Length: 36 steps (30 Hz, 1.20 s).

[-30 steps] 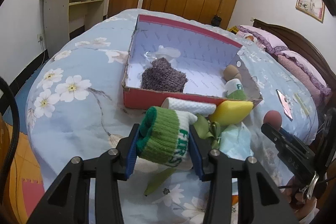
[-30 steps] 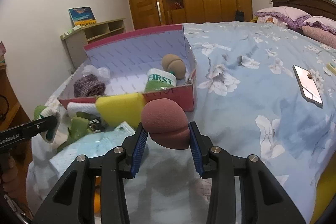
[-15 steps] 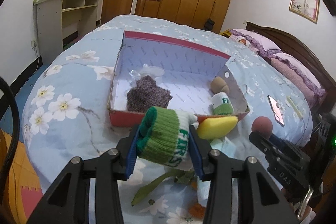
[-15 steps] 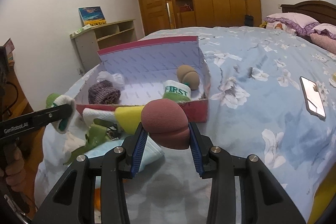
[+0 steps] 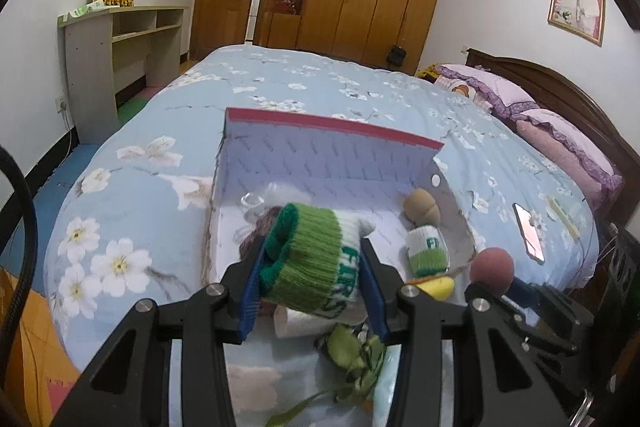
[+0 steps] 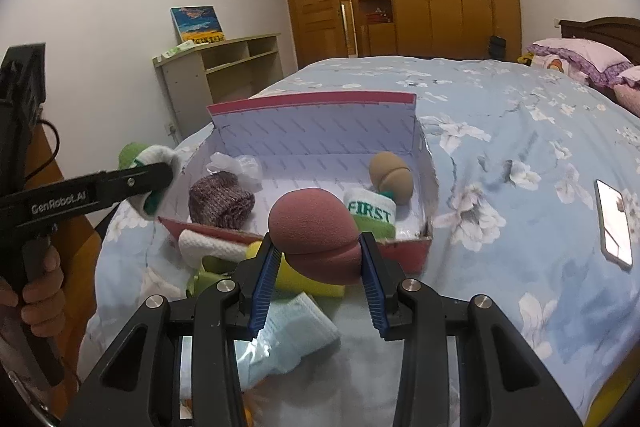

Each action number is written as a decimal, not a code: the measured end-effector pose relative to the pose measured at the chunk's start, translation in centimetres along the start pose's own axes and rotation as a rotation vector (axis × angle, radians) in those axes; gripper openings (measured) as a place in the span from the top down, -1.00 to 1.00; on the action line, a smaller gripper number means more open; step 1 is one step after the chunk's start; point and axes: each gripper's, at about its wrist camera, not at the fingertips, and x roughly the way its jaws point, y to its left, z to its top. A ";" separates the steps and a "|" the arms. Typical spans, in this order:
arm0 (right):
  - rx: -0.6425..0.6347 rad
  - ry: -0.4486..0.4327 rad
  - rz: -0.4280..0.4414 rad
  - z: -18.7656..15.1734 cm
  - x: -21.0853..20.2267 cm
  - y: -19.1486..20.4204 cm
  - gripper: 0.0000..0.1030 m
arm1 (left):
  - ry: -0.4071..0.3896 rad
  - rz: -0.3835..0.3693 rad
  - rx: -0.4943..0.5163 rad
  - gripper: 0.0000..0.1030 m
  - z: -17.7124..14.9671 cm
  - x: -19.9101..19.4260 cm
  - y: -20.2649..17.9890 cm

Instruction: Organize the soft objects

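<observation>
My left gripper (image 5: 312, 291) is shut on a rolled green-and-white sock (image 5: 316, 263) and holds it above the near wall of an open red box (image 5: 332, 123) on the bed. In the right wrist view the same gripper (image 6: 154, 183) hangs by the box's left side. My right gripper (image 6: 320, 267) is shut on a dusty-red makeup sponge (image 6: 314, 227) just short of the box's front wall (image 6: 404, 251). Inside the box lie a purple knit roll (image 6: 220, 201), a clear plastic bag (image 6: 236, 165), a tan sponge (image 6: 390, 177) and a second green-and-white sock (image 6: 370, 213).
In front of the box lie a white towel roll (image 6: 208, 247), a yellow sponge (image 6: 308, 283), a green leafy item (image 5: 352, 351) and a pale blue cloth (image 6: 288, 335). A phone (image 6: 614, 223) rests on the floral quilt to the right. Pillows (image 5: 560, 139) are at the headboard.
Both grippers have risen with their loads still held. The box interior now shows from higher up, and the sock sits over the box's near wall instead of in front of it.
</observation>
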 end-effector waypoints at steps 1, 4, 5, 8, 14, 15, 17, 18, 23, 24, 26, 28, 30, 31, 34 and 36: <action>-0.002 0.000 0.003 0.3 0.1 -0.1 0.21 | 0.000 -0.003 0.003 0.11 0.3 0.2 -0.2; -0.013 -0.002 0.004 1.2 0.5 -0.2 0.21 | 0.003 -0.014 0.014 0.11 0.8 0.9 -0.9; -0.017 -0.002 0.005 1.5 0.7 -0.3 0.21 | 0.006 -0.019 0.016 0.11 0.9 1.2 -1.1; -0.028 -0.004 0.011 2.5 1.1 -0.5 0.21 | 0.020 -0.035 0.022 0.11 1.1 2.2 -1.8; -0.040 0.000 0.010 4.1 2.6 -1.2 0.21 | 0.046 -0.053 0.043 0.11 1.5 4.3 -3.1; -0.039 0.002 0.011 4.4 2.9 -1.3 0.21 | 0.050 -0.054 0.048 0.11 1.5 4.8 -3.3; -0.041 0.006 0.012 4.9 3.6 -1.7 0.21 | 0.062 -0.059 0.055 0.11 1.7 5.6 -3.5; -0.046 0.008 0.012 5.2 4.0 -1.8 0.21 | 0.070 -0.060 0.058 0.11 1.7 6.1 -3.6; -0.057 0.026 0.019 6.4 5.9 -2.5 0.21 | 0.120 -0.072 0.063 0.11 1.3 8.2 -3.7; -0.053 0.030 0.024 6.6 6.2 -2.6 0.21 | 0.128 -0.077 0.067 0.11 1.1 8.5 -3.7; -0.051 0.036 0.035 7.0 6.9 -2.7 0.21 | 0.140 -0.079 0.073 0.11 0.9 9.1 -3.7; -0.057 0.040 0.039 7.4 7.6 -2.7 0.21 | 0.155 -0.079 0.071 0.10 0.6 9.7 -3.6; -0.061 0.048 0.042 7.7 8.4 -2.8 0.21 | 0.169 -0.079 0.062 0.10 0.5 10.4 -3.4; -0.062 0.052 0.042 7.8 8.9 -2.8 0.21 | 0.175 -0.078 0.057 0.10 0.4 10.6 -3.3; -0.067 0.064 0.037 8.0 10.1 -2.9 0.21 | 0.189 -0.077 0.052 0.10 0.1 11.1 -3.1; -0.065 0.076 0.035 8.1 11.0 -3.1 0.21 | 0.193 -0.074 0.056 0.10 -0.1 11.3 -3.0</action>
